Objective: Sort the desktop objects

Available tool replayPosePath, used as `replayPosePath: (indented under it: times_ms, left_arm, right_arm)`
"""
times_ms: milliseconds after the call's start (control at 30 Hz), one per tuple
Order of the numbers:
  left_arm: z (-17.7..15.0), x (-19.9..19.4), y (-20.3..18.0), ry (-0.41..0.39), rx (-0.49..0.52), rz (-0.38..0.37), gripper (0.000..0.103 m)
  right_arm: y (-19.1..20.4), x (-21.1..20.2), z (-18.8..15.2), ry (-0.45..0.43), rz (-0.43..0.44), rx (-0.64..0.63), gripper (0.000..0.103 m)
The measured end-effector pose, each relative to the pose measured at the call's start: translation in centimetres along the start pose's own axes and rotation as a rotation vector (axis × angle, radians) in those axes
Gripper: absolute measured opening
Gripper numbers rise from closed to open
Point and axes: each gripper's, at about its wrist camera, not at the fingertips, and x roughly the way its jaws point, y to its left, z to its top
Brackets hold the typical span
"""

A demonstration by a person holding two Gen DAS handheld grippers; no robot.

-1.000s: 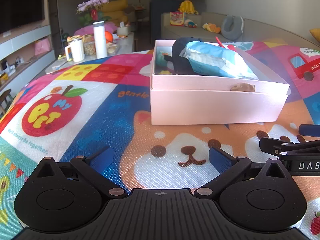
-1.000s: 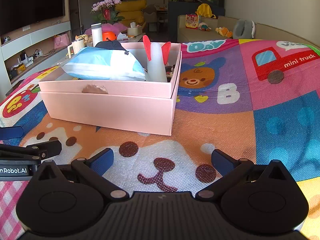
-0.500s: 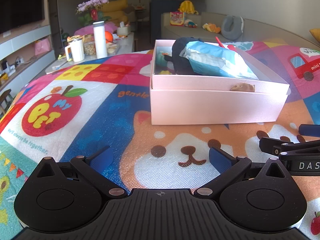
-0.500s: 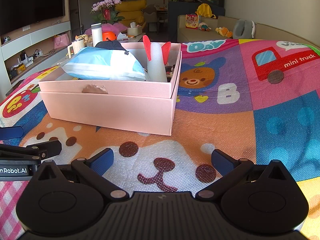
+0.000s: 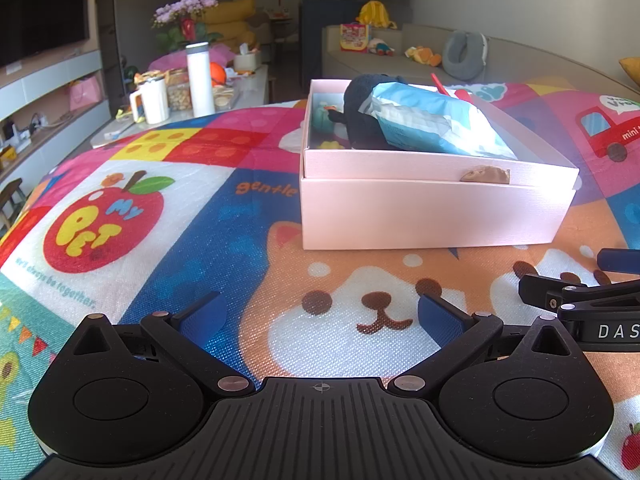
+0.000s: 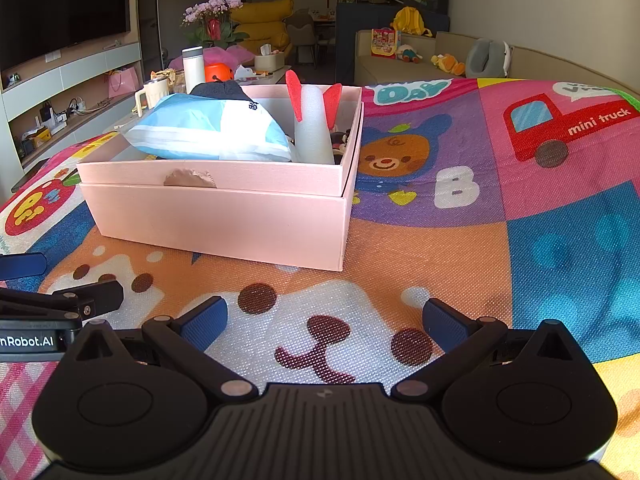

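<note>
A pink box (image 5: pixel 432 216) (image 6: pixel 224 220) stands on a colourful play mat. Inside it lie a blue-and-white packet (image 5: pixel 432 124) (image 6: pixel 208 132), a dark soft item (image 5: pixel 360 120) (image 6: pixel 218 90) and a grey foam rocket with red fins (image 6: pixel 314 128). My left gripper (image 5: pixel 320 312) hovers low over the mat in front of the box, open and holding nothing. My right gripper (image 6: pixel 324 316) sits beside it, also open and holding nothing. Each gripper's side shows at the edge of the other's view.
The play mat (image 5: pixel 160 216) (image 6: pixel 520 240) spreads wide around the box. Beyond its far edge a low table holds a white bottle (image 5: pixel 199 80), a mug (image 5: pixel 150 100) and snacks. A sofa (image 6: pixel 440 60) with toys lies further back.
</note>
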Motion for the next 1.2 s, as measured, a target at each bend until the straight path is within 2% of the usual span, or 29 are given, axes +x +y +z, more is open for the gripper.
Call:
replayPosePath:
  times_ms: [1200]
  left_arm:
    - [0.01,0.02,0.01,0.000,-0.001,0.000,0.103]
  right_arm:
    - [0.00,0.03,0.01,0.000,0.000,0.000,0.103]
